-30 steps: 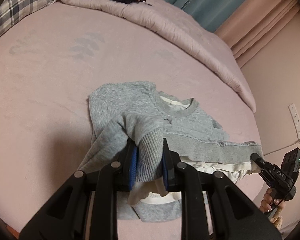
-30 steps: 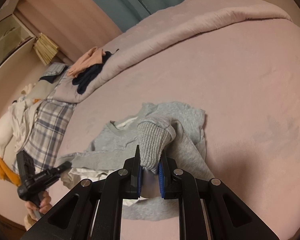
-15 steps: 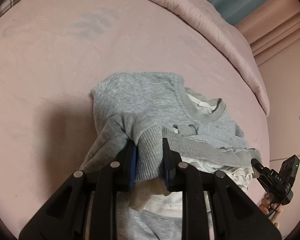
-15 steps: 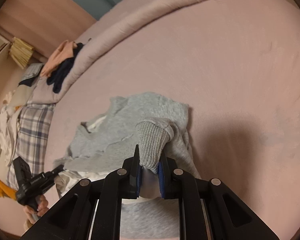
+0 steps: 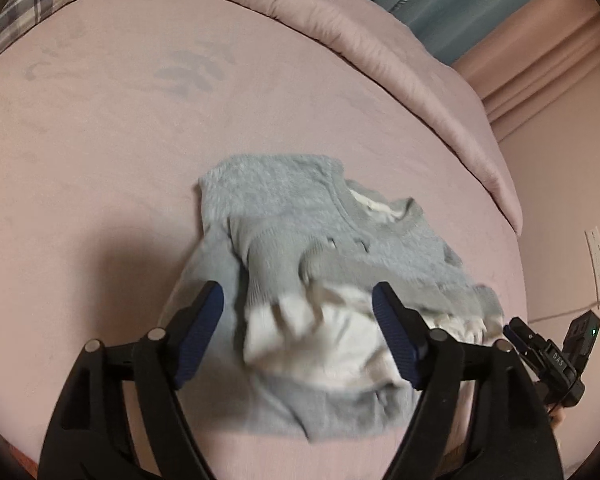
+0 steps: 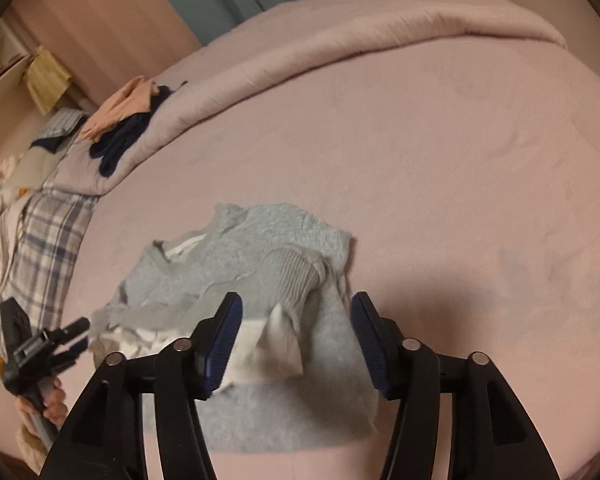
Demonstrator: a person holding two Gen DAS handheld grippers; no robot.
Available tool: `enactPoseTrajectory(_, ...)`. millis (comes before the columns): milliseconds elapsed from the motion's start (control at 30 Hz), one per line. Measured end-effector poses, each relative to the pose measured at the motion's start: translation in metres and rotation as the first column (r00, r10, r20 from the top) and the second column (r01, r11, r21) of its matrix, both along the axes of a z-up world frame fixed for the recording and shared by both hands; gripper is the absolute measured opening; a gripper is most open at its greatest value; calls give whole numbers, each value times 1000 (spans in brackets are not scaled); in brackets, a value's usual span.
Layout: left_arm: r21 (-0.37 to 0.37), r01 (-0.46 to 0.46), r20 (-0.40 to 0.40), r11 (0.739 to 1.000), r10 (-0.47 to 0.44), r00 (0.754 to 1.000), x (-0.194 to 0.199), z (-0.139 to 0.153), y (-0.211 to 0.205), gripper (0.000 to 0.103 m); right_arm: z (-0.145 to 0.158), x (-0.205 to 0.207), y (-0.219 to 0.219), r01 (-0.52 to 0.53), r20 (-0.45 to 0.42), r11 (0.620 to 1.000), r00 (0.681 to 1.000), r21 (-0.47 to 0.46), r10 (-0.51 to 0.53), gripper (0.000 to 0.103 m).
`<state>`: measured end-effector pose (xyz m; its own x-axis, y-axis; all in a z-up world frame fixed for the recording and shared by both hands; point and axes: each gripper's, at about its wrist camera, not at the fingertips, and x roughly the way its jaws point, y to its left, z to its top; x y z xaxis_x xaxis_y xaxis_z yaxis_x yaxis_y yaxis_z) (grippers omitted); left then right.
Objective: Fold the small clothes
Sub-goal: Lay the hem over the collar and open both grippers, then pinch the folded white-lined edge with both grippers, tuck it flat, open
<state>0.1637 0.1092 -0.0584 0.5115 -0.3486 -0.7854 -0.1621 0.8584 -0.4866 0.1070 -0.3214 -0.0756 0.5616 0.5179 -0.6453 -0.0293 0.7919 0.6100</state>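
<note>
A pink bed sheet (image 5: 100,140) is being shown in the left wrist view, with a folded-back duvet (image 5: 380,52) behind. The grey sweatshirt (image 5: 284,200) is lying on the sheet, white lining (image 5: 332,332) exposed. The ribbed cuff (image 5: 268,272), pinched half a second ago, is now being left on the body: the left gripper (image 5: 298,300) is being held spread wide, grasping nothing.

In the right wrist view the same sheet (image 6: 460,160) and sweatshirt (image 6: 268,232) are being seen. The right gripper (image 6: 296,308) is likewise being held agape, the cuff (image 6: 296,272) freed. The sleeve fold is judged as laid; the lower hem is probably still to be folded.
</note>
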Motion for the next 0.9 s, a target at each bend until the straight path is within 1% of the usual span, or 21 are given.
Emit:
enactPoseTrajectory(67,-25,21,-18,999,-21,1000,-11,-4,-3,77,2,-9,1,-23,19,1000,1000,1,23,58)
enactPoseTrajectory(133,-44,35,-30,998,-37,999,-13,-11,-7,77,-1,-14,4,-41,23,999,999,18,41,58)
enactPoseTrajectory(167,-47,38,-35,998,-40,999,-13,-14,-9,76,-3,-15,7,-55,24,998,998,32,55,58)
enactPoseTrajectory(233,-28,21,-61,999,-23,998,-10,-21,-12,75,-9,-12,14,-73,18,996,997,55,72,58)
enactPoseTrajectory(300,-39,19,-55,999,-22,998,-7,-26,-15,65,-12,-8,19,-82,8,995,997,61,82,57)
enactPoseTrajectory(333,-50,22,-56,999,-25,998,-5,-28,-15,46,-15,-5,23,-95,9,993,995,64,94,50)
enactPoseTrajectory(367,-52,18,-72,998,-22,997,-3,-31,-16,20,-15,-3,26,-108,10,992,994,65,108,36)
enactPoseTrajectory(400,-46,14,-89,999,-18,996,0,-34,-16,8,-17,-1,29,-122,3,991,993,62,122,30)
enactPoseTrajectory(433,-42,13,-92,999,-17,996,1,-35,-16,9,-19,3,32,-119,-10,992,993,53,119,19)
enactPoseTrajectory(467,-44,17,-83,999,-20,996,1,-33,-16,9,-18,3,32,-109,-14,993,994,41,110,11)
enactPoseTrajectory(533,-40,5,-28,999,-6,1000,1,-23,-15,9,-14,3,30,-91,-8,995,996,29,91,8)
enactPoseTrajectory(633,-38,-9,10,999,9,1000,9,-11,-11,8,-1,7,24,-83,42,993,996,80,80,7)
enactPoseTrajectory(700,-48,-14,31,999,16,999,19,-4,-9,6,5,13,21,-72,58,993,996,91,67,6)
enactPoseTrajectory(767,-40,-19,59,999,21,998,30,4,-8,6,9,22,19,-63,69,992,996,109,56,6)
enactPoseTrajectory(900,-25,-30,64,999,32,997,56,5,-11,5,14,43,21,-48,77,987,996,152,37,5)
